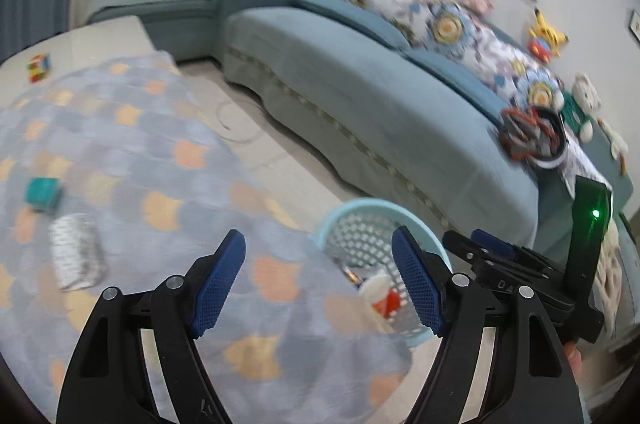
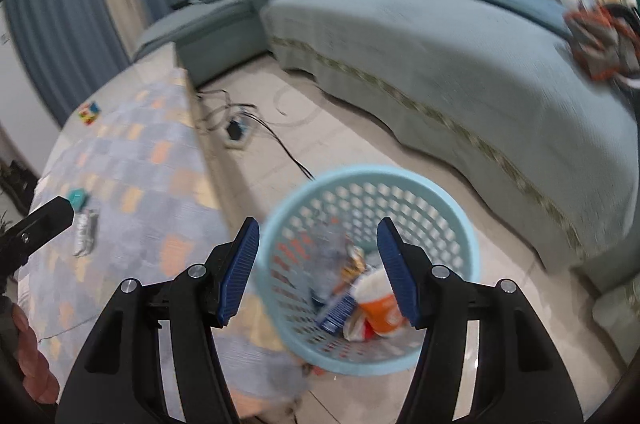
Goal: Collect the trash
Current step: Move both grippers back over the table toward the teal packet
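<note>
Blue-padded and spread apart, the left tongs grasp nothing; they hang over the edge of the cloth-covered bench. The right tongs are likewise released and empty, poised directly above the pale blue basket that stands on the floor just beside the bench.

Inside the basket lie an orange-and-white cup, a blue packet, a clear plastic bottle and other wrappers, so a good part of the collecting looks done.

Further out on the bench, two pieces remain: a crumpled silvery wrapper and, near it, a small teal box. A colourful puzzle cube sits at the far corner; whether it counts as trash I cannot tell. By my judgement, the wrapper and teal box are what is left.
</note>
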The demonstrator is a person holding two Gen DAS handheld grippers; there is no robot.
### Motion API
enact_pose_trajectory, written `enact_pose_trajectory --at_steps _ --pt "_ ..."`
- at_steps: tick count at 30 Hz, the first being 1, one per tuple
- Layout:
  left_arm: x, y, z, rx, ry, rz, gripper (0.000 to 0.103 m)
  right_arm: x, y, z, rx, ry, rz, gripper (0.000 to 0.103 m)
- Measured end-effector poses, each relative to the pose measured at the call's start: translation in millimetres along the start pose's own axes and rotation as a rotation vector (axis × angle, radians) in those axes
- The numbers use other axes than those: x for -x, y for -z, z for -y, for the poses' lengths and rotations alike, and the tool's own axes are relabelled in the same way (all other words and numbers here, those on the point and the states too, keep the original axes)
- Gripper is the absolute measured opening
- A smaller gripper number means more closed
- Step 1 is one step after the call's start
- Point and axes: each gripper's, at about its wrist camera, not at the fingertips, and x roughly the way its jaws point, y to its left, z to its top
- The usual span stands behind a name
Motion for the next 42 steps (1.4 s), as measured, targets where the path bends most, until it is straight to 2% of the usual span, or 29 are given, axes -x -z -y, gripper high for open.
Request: enact_pose_trajectory --at_steps 8,14,16,18,25,32,36,42 --pt "65 -10 -78 0.103 -0.118 0.132 0.071 13 -11 -92 0.131 -0.108 0.092 0.058" --pt "92 -12 -138 0.162 -0.212 0.185 0.071 3 -7 -172 0.263 -0.171 0.123 0.057" --pt "93 -13 -159 0.188 -0.233 0.189 0.071 -3 -3 -195 0.296 -0.190 0.126 0.053" --pt "94 -12 -176 0.206 -0.246 0.190 0.071 -13 1 -218 0.333 -0.220 0.114 0.043" --pt "61 -12 -231 0.265 -0.269 0.135 0.071 -55 16 -272 0.376 -0.299 0.045 0.040" --pt "10 -12 -284 0.399 -0.202 0.046 0.071 -102 31 -296 0.379 -0.341 -0.063 0.041" --pt "-6 -19 -295 0.415 -0.198 0.032 0.071 -114 34 -300 0.371 -0.357 -0.088 0.049" --pt "-27 -30 -301 0.418 -0.216 -0.005 0.072 -125 38 -309 0.390 -0.360 -0.120 0.050"
